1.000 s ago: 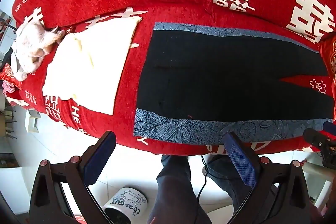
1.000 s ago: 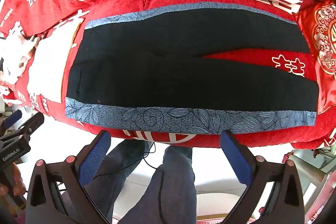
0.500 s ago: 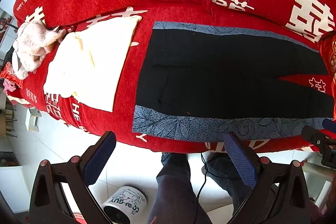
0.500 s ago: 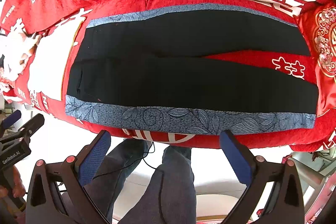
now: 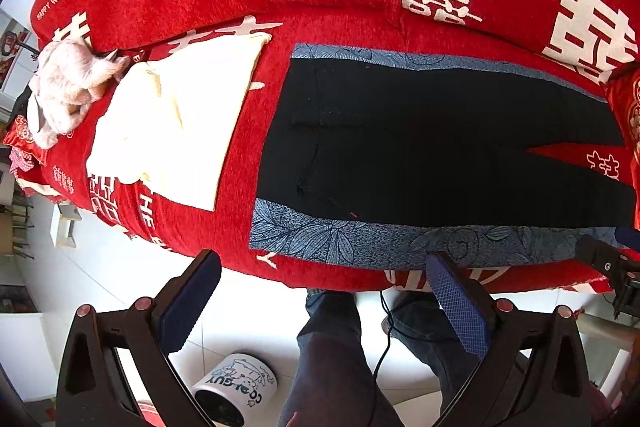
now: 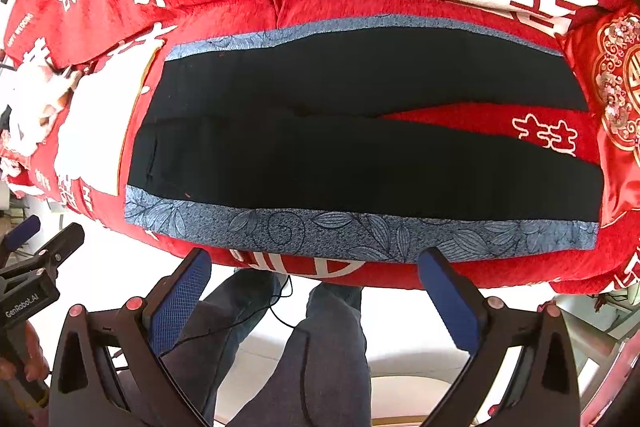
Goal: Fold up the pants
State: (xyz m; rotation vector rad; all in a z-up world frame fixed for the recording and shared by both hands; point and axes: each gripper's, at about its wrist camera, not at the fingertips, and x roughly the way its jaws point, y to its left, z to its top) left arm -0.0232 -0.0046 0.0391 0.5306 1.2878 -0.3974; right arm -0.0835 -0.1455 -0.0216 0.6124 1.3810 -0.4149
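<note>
Black pants (image 5: 420, 147) (image 6: 340, 135) with blue leaf-patterned side bands lie flat on a red sofa seat, waist to the left, both legs spread toward the right with a red wedge of sofa between them. My left gripper (image 5: 324, 291) hovers open just off the near sofa edge, below the waist end's patterned band. Further along the same near band, my right gripper (image 6: 314, 283) is open too, nothing between its blue pads. Each gripper also shows at the edge of the other's view: the right gripper (image 5: 612, 267) and the left gripper (image 6: 36, 259).
A folded cream cloth (image 5: 176, 119) and a pale plush toy (image 5: 68, 87) lie left of the pants. A red embroidered cushion (image 6: 616, 87) sits at the right end. Below me are a person's legs (image 6: 280, 347), a cable, white floor and a printed bucket (image 5: 236, 387).
Both views have shifted very slightly; the pants lie unchanged and both grippers stay open at the near edge.
</note>
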